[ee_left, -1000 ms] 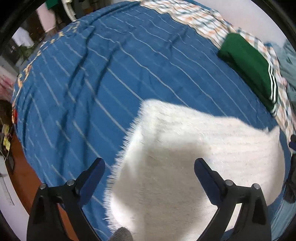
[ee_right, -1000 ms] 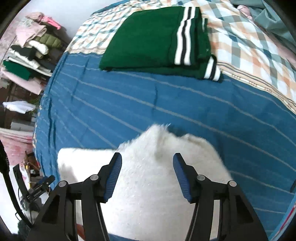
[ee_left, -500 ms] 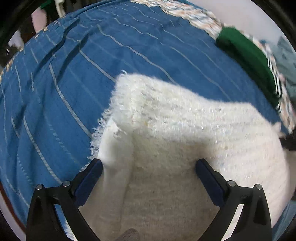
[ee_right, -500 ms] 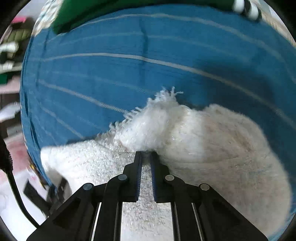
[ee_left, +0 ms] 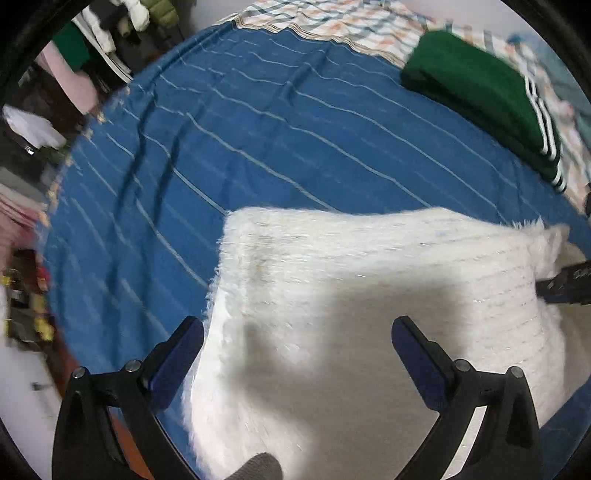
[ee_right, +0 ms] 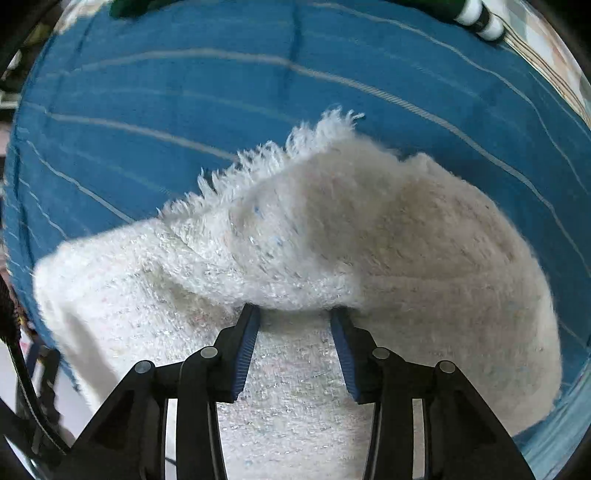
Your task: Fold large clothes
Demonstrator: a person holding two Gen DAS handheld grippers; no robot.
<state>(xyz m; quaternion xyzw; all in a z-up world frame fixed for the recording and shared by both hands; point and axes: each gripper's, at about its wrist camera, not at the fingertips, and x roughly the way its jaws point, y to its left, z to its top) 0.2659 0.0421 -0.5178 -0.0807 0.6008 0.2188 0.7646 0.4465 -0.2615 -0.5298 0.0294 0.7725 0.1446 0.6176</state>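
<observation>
A fluffy white sweater (ee_left: 369,295) lies folded on the blue striped bedspread (ee_left: 240,140). My left gripper (ee_left: 297,336) is open and hovers above the sweater's near left part. My right gripper (ee_right: 295,325) is open, its fingertips under a raised fold of the white sweater (ee_right: 332,229), gripping nothing. The right gripper's tip also shows at the right edge of the left wrist view (ee_left: 565,286), beside the sweater's far right corner.
A folded green garment with white stripes (ee_left: 480,92) lies on the plaid sheet (ee_left: 351,29) at the back right. Clothes are piled (ee_left: 74,66) beyond the bed's left edge. The floor (ee_left: 22,406) shows at lower left.
My right gripper closed on the sweater's fold half a second ago and has now opened. My left gripper has pulled up and back from the sweater, staying open.
</observation>
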